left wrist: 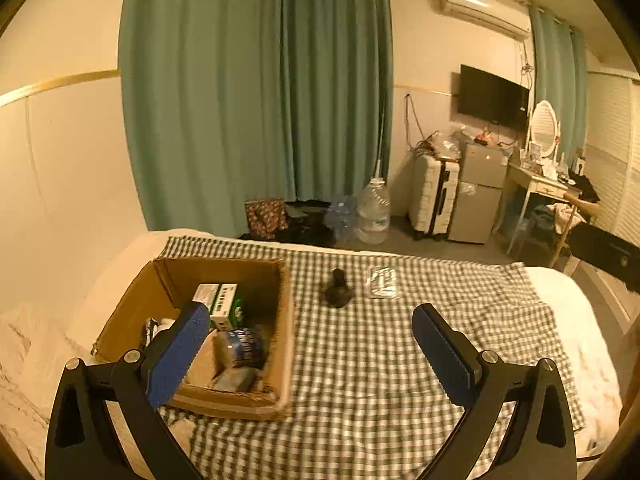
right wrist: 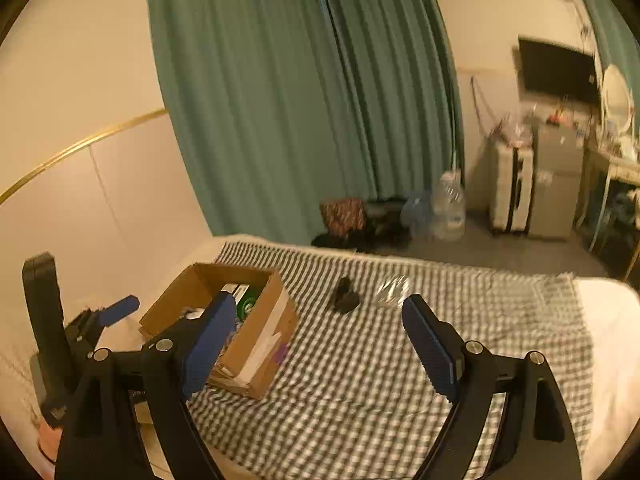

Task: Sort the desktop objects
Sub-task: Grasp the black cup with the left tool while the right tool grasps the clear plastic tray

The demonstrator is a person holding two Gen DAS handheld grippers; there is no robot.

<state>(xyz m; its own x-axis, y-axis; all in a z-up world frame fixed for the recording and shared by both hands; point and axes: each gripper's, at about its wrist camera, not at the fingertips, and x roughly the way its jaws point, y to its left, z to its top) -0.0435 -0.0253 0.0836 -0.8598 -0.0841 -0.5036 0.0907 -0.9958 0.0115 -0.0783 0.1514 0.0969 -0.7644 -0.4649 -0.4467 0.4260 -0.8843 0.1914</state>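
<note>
A bedroom with teal curtains [left wrist: 256, 92] and a wall television [left wrist: 494, 96] lies behind a bed spread with a checked cloth [left wrist: 400, 360]. In the left wrist view, the landmark is the cardboard box [left wrist: 280, 344], which sits open on the cloth's left part. Inside it are a green-and-white carton [left wrist: 224, 300], a blue-labelled item [left wrist: 244, 346] and other small packages too blurred to name. Right of the box, apart from it, a small dark object [left wrist: 338, 290] rests on the cloth, and further right of that lies a clear plastic packet [left wrist: 383, 282]. The left gripper [left wrist: 310, 330] stands with its jaws spread wide and nothing between them; its left blue pad overlaps the box in the picture.

In the right wrist view, blurred, the cardboard box [right wrist: 264, 344] again sits left on the checked cloth [right wrist: 380, 380], with the dark object [right wrist: 346, 298] and the clear packet [right wrist: 392, 290] to its right. The right gripper [right wrist: 316, 320] is wide and empty. Left of the box, the other gripper [right wrist: 120, 308] shows at the frame's edge.
</note>
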